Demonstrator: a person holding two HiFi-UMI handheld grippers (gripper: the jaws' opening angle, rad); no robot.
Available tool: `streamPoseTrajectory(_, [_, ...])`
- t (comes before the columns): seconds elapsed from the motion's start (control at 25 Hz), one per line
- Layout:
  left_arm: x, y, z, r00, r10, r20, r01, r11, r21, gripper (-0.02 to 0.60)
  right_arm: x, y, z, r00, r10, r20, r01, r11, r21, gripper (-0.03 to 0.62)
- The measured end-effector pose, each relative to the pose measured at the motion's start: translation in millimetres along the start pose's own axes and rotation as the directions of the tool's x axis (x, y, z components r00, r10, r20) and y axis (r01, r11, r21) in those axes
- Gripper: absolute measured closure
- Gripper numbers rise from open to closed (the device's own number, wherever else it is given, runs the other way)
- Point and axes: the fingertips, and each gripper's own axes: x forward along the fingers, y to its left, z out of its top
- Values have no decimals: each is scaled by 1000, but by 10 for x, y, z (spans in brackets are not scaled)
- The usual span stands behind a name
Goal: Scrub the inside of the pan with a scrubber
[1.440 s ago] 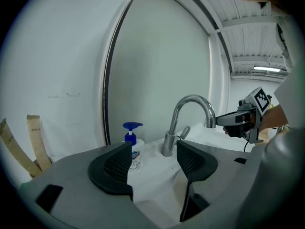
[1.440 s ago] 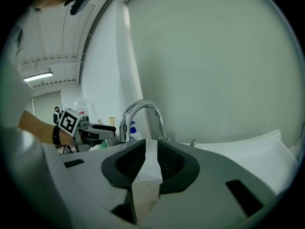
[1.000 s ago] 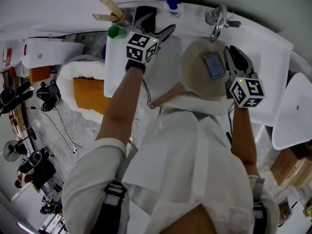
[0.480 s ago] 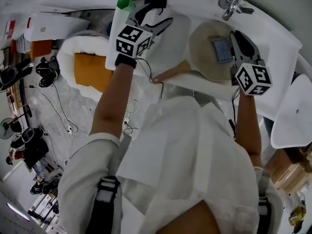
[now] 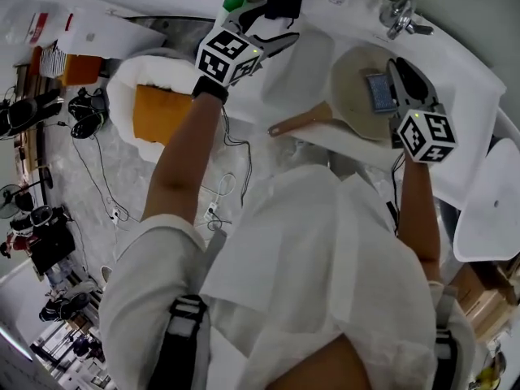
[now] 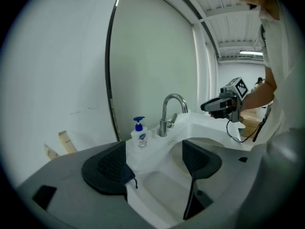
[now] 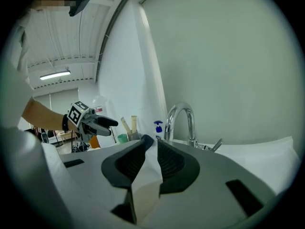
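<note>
White table [image 5: 463, 88] with a sink sunk into it fills the top of the head view, with a faucet [image 5: 401, 13] at its back edge. On it lies the pan [image 5: 353, 108], mouth up. Its round beige bowl is on the faucet side and its wooden handle [image 5: 299, 122] runs down-left toward the person. The long axis therefore slants, with the bowl at upper right and the handle end at lower left.

The left tool [image 5: 280, 21] hangs over the basin [image 5: 296, 84] to the left of the pan, apart from it. Its jaws stand wide, and only white basin shows between the pads. The right tool [image 5: 398, 73] reaches over the right part of the bowl with its jaws closed on the scrubber [image 5: 379, 93]. This small grey-blue rectangular pad sits over the inside of the pan. Whether it presses on the pan's floor cannot be told.

Only the head view shows the whole pan and the flat face of the scrubber. The right gripper view shows the scrubber [image 7: 145, 175] edge-on, as a pale wedge pinched between the dark ribbed pads of the right tool [image 7: 152, 149]. Beyond it are the left tool [image 7: 97, 123] side-on, the faucet [image 7: 183, 118], a blue-capped soap bottle [image 7: 158, 128] and some wooden sticks [image 7: 128, 125]. The left gripper view looks between the spread jaws of the left tool [image 6: 155, 159] at the basin [image 6: 162, 185]. Past the faucet [image 6: 171, 111] and the soap bottle [image 6: 139, 132] it shows the right tool [image 6: 221, 106] held out level.
</note>
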Motion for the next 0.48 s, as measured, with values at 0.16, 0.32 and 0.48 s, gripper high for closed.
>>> streamPoseTrajectory(0.16, [270,75,-35,991,-116,-70,121,989,80,212,-27,-16,24,999,-36,-3,36,999,-6,522])
streamPoseTrajectory(0.32, [567,223,-18,981,-163,-102,174,979,107,212,-4,-62,-24,997,-77,-17,78,997,17,520])
streamPoseTrajectory(0.48, [957,323,-22,975,-196,-102,207,972,114,212,64,-123,-106,993,-113,-30,114,992,45,522])
